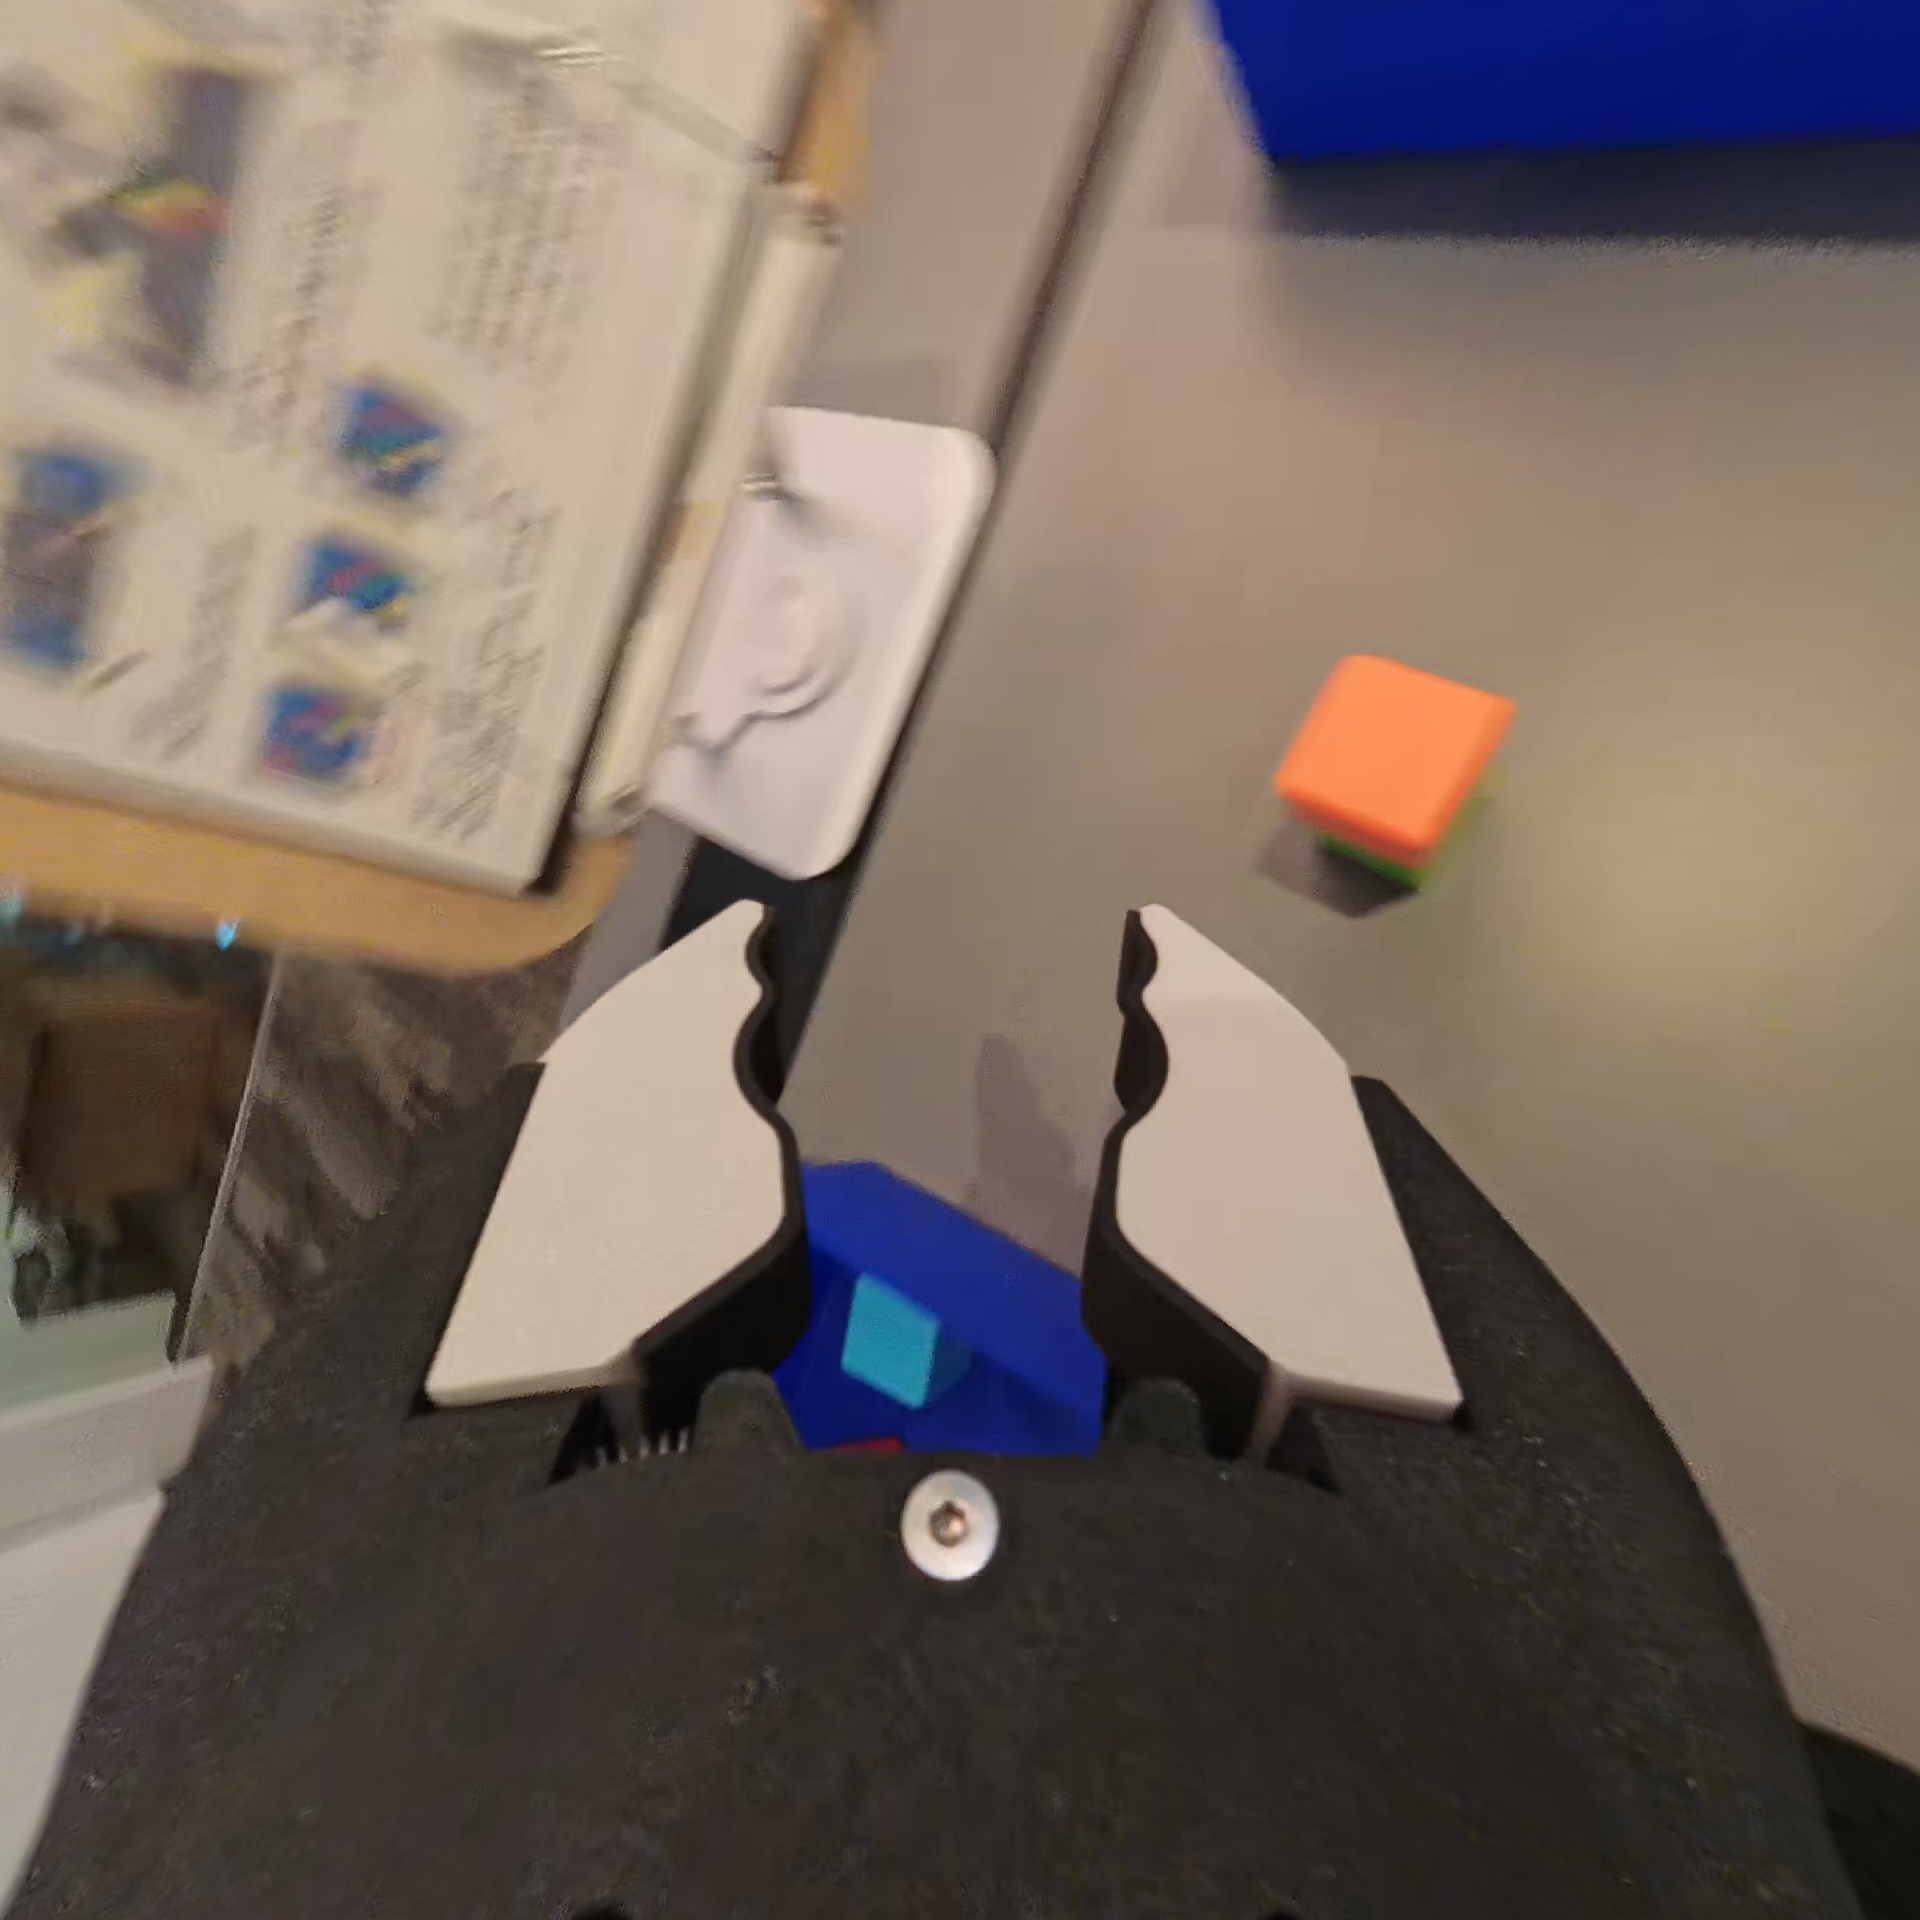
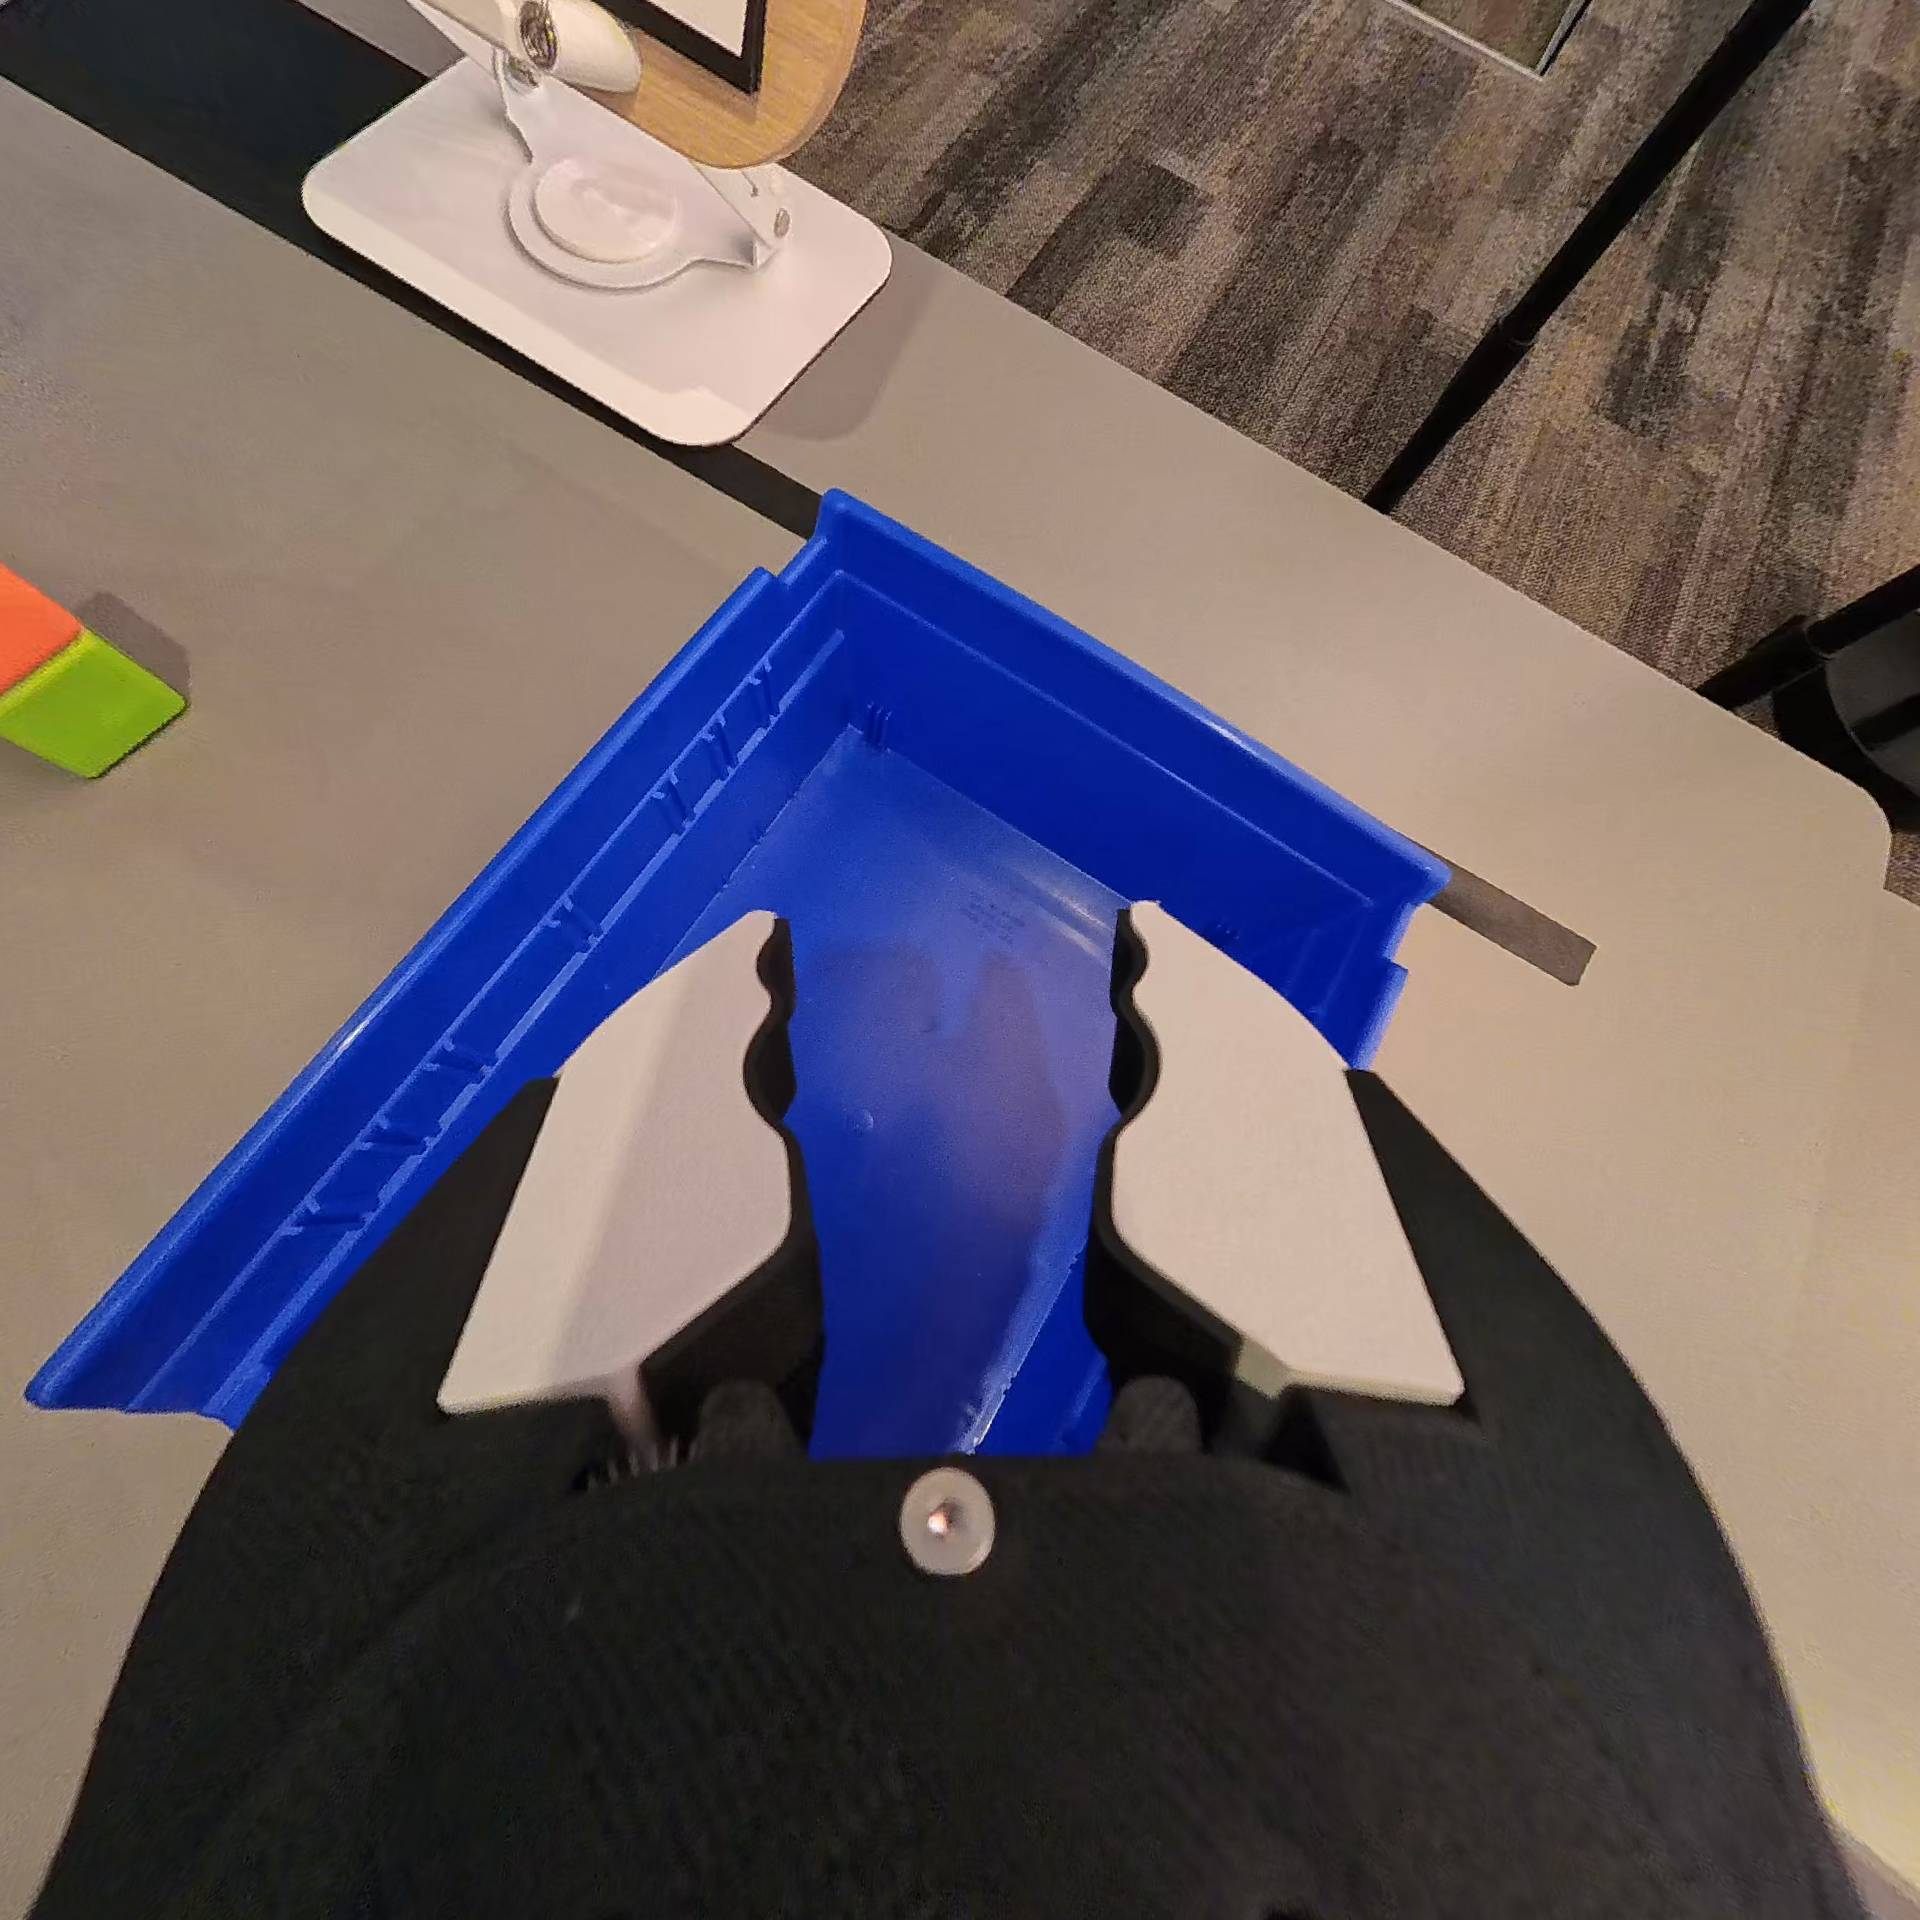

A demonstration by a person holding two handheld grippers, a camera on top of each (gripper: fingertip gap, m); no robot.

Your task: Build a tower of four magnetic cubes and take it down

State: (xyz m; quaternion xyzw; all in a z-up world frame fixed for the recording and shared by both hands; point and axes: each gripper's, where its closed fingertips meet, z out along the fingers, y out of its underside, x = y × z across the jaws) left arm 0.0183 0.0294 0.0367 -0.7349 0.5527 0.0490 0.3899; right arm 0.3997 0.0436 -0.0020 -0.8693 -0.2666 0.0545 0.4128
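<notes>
A stack with an orange cube (image 1: 1392, 753) on top of a green cube (image 1: 1382, 868) stands on the grey table, ahead and to the right of my left gripper (image 1: 948, 920). That gripper is open, empty and held above the table. Down between its finger bases a light blue cube (image 1: 894, 1340) lies in a dark blue container (image 1: 997, 1309), with a bit of red beside it. My right gripper (image 2: 951, 914) is open and empty, hovering over a blue bin (image 2: 582, 935) whose visible floor is bare. The orange cube (image 2: 26, 629) and green cube (image 2: 88, 712) show at that view's left edge.
A wood-backed board with a printed sheet (image 1: 312, 416) stands on a white stand base (image 1: 831, 623) at the table's far edge; the base also shows in the right wrist view (image 2: 623, 301). The blue bin (image 1: 1558, 73) sits far right. Carpeted floor (image 2: 1351, 208) lies beyond the table edge. My hands' fingertips stand some 40 cm from each other.
</notes>
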